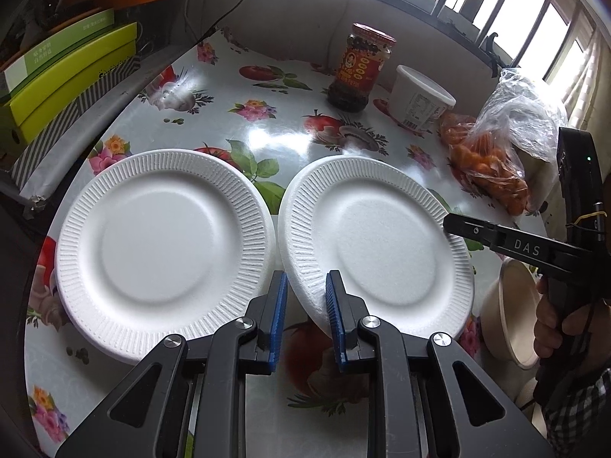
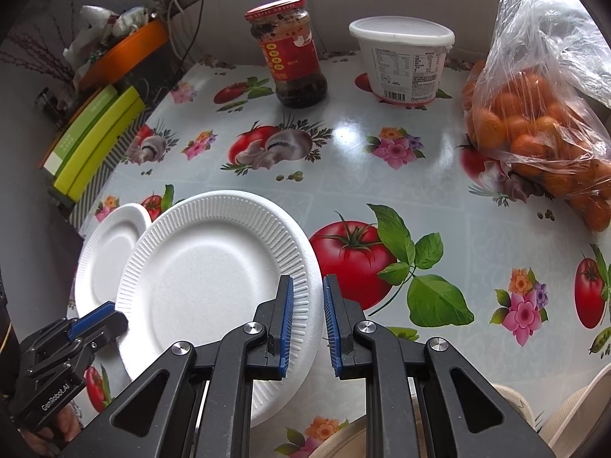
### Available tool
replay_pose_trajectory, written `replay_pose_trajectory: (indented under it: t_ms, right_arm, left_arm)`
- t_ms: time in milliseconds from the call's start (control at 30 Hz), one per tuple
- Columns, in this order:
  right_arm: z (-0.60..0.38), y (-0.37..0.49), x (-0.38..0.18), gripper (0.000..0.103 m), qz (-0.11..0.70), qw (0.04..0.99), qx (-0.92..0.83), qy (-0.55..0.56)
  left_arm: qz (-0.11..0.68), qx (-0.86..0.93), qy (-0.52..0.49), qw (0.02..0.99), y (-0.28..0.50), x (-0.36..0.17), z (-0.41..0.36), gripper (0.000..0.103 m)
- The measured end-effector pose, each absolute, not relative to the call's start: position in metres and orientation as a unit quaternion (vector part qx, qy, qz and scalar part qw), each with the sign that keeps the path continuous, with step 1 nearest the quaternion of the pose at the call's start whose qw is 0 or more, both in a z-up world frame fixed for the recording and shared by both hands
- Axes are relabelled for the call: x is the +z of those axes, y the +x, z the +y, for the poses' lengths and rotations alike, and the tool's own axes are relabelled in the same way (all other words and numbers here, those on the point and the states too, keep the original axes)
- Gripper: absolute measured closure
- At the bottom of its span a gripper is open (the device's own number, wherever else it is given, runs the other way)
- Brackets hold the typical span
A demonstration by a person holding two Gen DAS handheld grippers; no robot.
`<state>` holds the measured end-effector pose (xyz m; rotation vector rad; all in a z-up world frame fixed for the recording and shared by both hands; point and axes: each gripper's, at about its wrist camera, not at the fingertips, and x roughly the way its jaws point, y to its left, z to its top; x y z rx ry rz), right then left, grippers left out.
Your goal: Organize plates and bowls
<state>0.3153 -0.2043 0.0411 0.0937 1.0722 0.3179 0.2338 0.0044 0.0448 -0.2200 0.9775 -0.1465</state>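
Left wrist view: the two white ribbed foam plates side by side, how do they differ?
1. The left white foam plate lies flat on the flowered tablecloth; the right white foam plate sits tilted.
2. The right plate is clamped at opposite rims by the left gripper and the right gripper; nothing touches the left plate.

Shared: both are round, white, ribbed-rimmed, empty, and look the same size.

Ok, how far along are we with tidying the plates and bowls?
Nothing looks stacked yet. In hand: the left gripper and right gripper each pinch a rim of the tilted plate, beside the second plate lying flat on the table. Left: probably set it on that plate, then sort the beige bowl at the table's edge.
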Motion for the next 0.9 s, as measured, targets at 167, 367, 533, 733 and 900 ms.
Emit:
replay_pose_trajectory:
  t_ms: [167, 367, 533, 733, 900]
  right_arm:
    - [-0.199, 0.310, 0.049, 0.087, 0.503, 0.849, 0.155, 0.042]
    - [-0.189, 0.304, 0.056, 0.087, 0.496, 0.852, 0.163, 0.040]
    - [-0.179, 0.299, 0.060, 0.087, 0.493, 0.852, 0.170, 0.040]
    - [-0.160, 0.295, 0.061, 0.087, 0.491, 0.851, 0.182, 0.039]
    - [-0.144, 0.292, 0.061, 0.087, 0.492, 0.848, 0.192, 0.036]
  left_arm:
    - [0.461, -0.067, -0.106, 0.879, 0.229, 0.053, 0.010, 0.081]
    - [0.452, -0.060, -0.107, 0.883, 0.223, 0.061, 0.019, 0.081]
    - [0.447, -0.051, -0.107, 0.887, 0.217, 0.065, 0.029, 0.081]
    - [0.438, -0.036, -0.113, 0.891, 0.209, 0.071, 0.047, 0.081]
    - [0.437, -0.023, -0.116, 0.892, 0.204, 0.071, 0.062, 0.081]
